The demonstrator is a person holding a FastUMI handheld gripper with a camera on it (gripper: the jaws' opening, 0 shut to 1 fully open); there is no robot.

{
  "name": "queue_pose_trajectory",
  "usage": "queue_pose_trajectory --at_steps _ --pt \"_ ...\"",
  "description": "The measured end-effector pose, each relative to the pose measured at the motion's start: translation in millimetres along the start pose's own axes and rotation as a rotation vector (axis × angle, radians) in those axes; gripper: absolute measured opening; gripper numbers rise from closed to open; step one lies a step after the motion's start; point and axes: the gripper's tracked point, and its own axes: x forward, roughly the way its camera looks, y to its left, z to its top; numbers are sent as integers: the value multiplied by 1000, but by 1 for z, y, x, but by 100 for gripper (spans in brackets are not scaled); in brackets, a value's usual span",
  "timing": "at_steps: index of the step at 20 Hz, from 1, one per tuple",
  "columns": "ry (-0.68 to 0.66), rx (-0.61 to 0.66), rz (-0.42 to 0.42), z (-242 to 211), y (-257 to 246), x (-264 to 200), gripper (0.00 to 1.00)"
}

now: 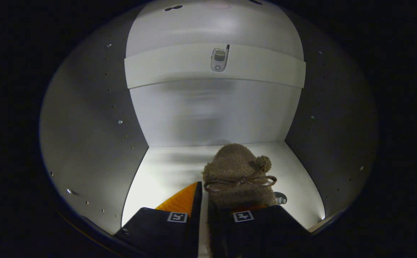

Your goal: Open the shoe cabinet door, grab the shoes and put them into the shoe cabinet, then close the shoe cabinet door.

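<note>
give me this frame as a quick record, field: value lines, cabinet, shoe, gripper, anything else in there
setting: inside the shoe cabinet, pale walls with peg holes
shelf: upper shelf spans the back
on shelf: small flip phone, near its middle
shoe: brown fuzzy slipper with bow and pompom, on the cabinet floor
gripper: reaching into the cabinet, slipper at the right finger; whether both fingers press it cannot be told
task stage: shoe inside cabinet, release and door closing not yet done

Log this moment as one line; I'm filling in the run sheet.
stage: shoe placed inside cabinet | gripper: fingers nearly closed beside brown fuzzy shoe, grip unclear | shoe: on cabinet floor | shelf: above, holds phone
</note>
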Motion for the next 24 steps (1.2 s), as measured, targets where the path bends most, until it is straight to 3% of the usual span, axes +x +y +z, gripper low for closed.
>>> queue_pose_trajectory --at_steps 1,4,8,15,24 --pt "5 6 15 -1 3 -5 36" --pt "9 28 66 -2 12 -25 80" --pt "-34 56 95 0 13 -62 98" --pt "-201 80 118 0 -3 -164 99" --pt "-531 45 83 -22 -30 -348 98"
